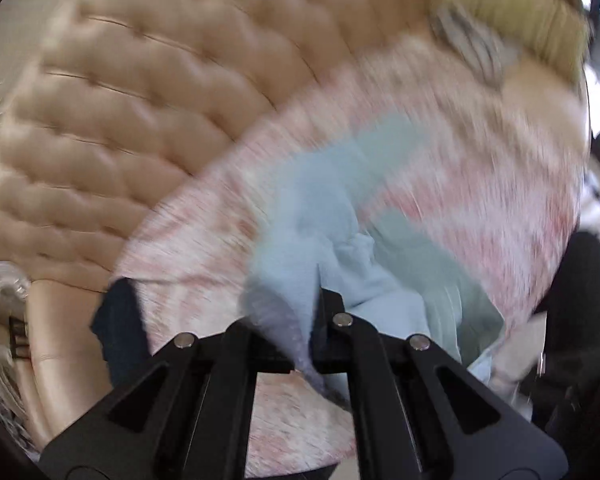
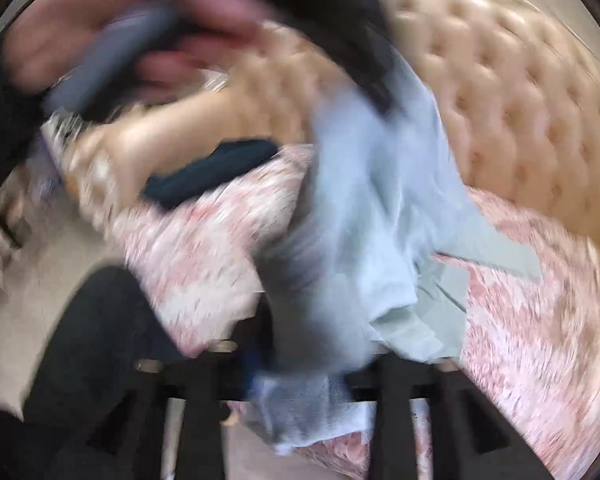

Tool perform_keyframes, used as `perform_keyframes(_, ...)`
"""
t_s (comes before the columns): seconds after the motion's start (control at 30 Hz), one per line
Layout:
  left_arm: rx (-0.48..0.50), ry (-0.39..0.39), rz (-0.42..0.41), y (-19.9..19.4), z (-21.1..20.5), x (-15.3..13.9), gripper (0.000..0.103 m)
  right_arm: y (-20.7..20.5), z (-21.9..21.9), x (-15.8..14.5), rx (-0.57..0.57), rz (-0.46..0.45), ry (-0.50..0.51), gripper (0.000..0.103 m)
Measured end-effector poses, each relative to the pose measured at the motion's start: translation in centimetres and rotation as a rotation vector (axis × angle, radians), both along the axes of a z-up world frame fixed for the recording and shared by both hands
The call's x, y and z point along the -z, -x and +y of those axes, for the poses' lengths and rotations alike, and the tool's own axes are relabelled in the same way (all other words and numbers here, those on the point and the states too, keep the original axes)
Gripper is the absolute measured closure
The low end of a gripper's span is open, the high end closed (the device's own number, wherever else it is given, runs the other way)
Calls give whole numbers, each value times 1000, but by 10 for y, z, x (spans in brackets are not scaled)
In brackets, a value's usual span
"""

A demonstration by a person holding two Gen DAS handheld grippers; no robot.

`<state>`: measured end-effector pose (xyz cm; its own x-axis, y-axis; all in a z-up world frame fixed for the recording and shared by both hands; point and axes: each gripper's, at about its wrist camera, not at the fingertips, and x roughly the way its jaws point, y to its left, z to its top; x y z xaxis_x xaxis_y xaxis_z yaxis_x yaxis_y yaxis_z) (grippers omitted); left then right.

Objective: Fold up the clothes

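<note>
The left gripper (image 1: pixel 314 320) is nearly closed, its black fingers pinching a fold of the pale blue garment (image 1: pixel 340 208). The right gripper (image 2: pixel 300 368) is blurred by motion, yet the same pale blue garment (image 2: pixel 372 200) bunches between its fingers, so it appears clamped on cloth.

In the left wrist view the garment runs from the fingers toward 1 o'clock across the pink patterned sheet (image 1: pixel 480 184). In the right wrist view it rises from the fingers toward 12 o'clock, hanging lifted, its long axis near vertical.

Bare sheet lies open at 2 to 3 o'clock. The tufted beige headboard (image 1: pixel 148 100) bounds the bed from 9 to 12 o'clock. A dark folded cloth (image 2: pixel 208 176) sits at 10 o'clock near the bed edge.
</note>
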<state>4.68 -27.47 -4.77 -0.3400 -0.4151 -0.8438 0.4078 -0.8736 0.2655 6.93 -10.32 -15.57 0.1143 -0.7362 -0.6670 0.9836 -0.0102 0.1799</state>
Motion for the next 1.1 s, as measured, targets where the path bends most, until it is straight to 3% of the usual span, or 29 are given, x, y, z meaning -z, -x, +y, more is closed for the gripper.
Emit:
perform_keyframes(0.07,5,35,64,-11,-6,-23,99,24,8,5,87,-115,10,23)
perform_keyframes(0.17,32,70,142,-23,-11,-48,99,72,14,29,217,-368,-6,21)
perform_keyframes(0.23,55,12,155,-24,-10,-44,99,104,17,54,315,-535,-35,18)
perform_keyframes(0.33,88,-73,162,-25,1,-26,99,126,7,111,331,-819,-144,17)
perform_keyframes(0.4,85,-127,160,-29,6,-13,99,127,2,135,330,-955,-148,17)
perform_keyframes(0.5,91,-264,168,-47,17,9,99,131,5,154,351,-1157,-88,11)
perform_keyframes(0.57,101,-348,135,-58,29,31,99,131,8,152,341,-1228,-26,2)
perform_keyframes(0.63,98,-421,74,-71,41,63,99,131,11,150,330,-1295,34,0)
perform_keyframes(0.73,108,-582,8,-87,62,114,99,132,9,152,328,-1314,28,0)
perform_keyframes(0.83,81,-672,-39,-99,76,155,99,128,-3,153,343,-1194,-97,0)
perform_keyframes(0.93,42,-728,-48,-111,84,184,99,115,-27,148,312,-1029,-198,0)
perform_keyframes(1.1,13,-790,40,-123,88,188,99,87,-75,134,227,-719,-341,0)
